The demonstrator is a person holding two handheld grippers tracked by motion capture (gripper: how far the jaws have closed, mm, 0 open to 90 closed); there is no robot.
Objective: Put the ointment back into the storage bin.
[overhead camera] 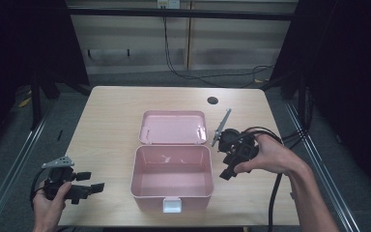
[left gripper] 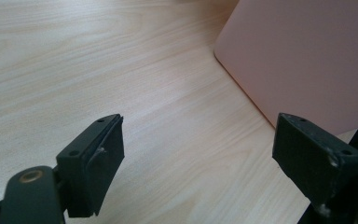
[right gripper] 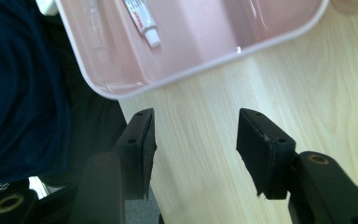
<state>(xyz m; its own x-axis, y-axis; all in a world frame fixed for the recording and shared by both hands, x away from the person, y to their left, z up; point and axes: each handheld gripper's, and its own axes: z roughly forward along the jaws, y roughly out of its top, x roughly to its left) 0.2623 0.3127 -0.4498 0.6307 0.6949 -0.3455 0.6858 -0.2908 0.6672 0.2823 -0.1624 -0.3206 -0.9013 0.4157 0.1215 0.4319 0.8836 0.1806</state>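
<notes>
The pink box (overhead camera: 171, 176) stands open mid-table (overhead camera: 111, 111), a small tube (right gripper: 141, 17) lying inside it. The left gripper (overhead camera: 91, 182), jaws spread and empty, rests just left of the box; the right gripper (overhead camera: 228, 171), also spread and empty, hovers just right of it.

A lab-type recording booth is indicated. A bare wooden table (overhead camera: 116, 111) with a cable hole (overhead camera: 212, 100) is flanked by metal rails (overhead camera: 9, 159) on a grey floor. Black curtains (overhead camera: 352, 72) are hung at both sides. Cables (overhead camera: 193, 75) are run from a wall socket (overhead camera: 168, 4) across panelled cabinets (overhead camera: 125, 43).
</notes>
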